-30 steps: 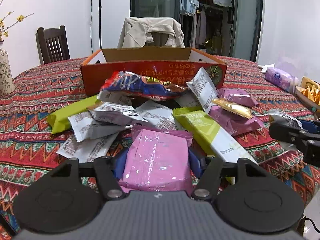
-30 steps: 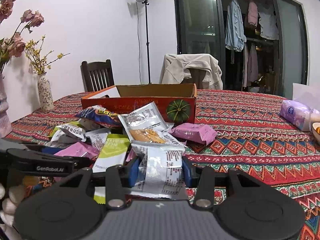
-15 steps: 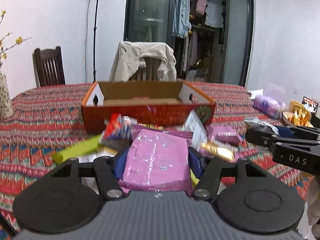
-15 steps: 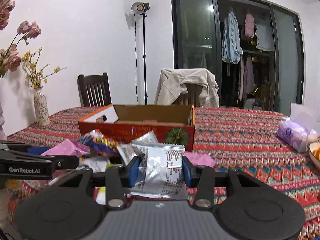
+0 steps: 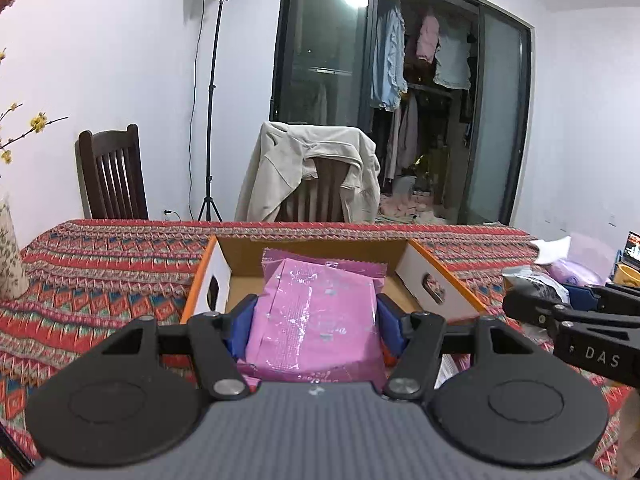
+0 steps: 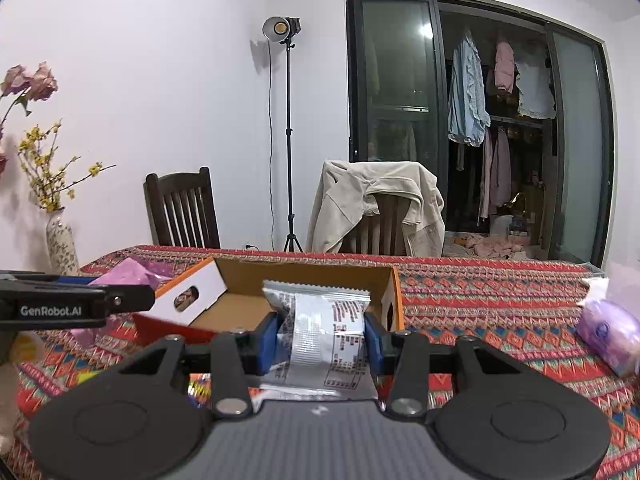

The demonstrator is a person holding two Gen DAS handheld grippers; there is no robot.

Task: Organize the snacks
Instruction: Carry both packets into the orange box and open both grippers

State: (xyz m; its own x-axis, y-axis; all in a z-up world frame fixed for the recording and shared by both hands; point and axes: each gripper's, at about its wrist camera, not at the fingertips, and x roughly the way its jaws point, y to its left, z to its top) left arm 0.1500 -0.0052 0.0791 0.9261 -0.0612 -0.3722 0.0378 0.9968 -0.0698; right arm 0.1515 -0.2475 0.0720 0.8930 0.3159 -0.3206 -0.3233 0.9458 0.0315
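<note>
My left gripper (image 5: 316, 314) is shut on a pink snack packet (image 5: 316, 320) and holds it above the near edge of the open cardboard box (image 5: 436, 280). My right gripper (image 6: 320, 330) is shut on a silver snack packet (image 6: 324, 340) and holds it in front of the same box (image 6: 236, 284), over its right part. The box's inside looks bare where it shows. The right gripper (image 5: 576, 320) also shows at the right of the left wrist view, and the left gripper (image 6: 80, 306) at the left of the right wrist view.
The box stands on a red patterned tablecloth (image 6: 480, 304). A purple tissue pack (image 6: 608, 332) lies at the right. A vase with flowers (image 6: 60, 244) stands at the left. Two chairs (image 5: 112, 176), one draped with a jacket (image 5: 312, 168), stand behind the table.
Both grippers have risen from the snack pile and moved forward to the box, each still holding its packet. The pile has dropped out of view below.
</note>
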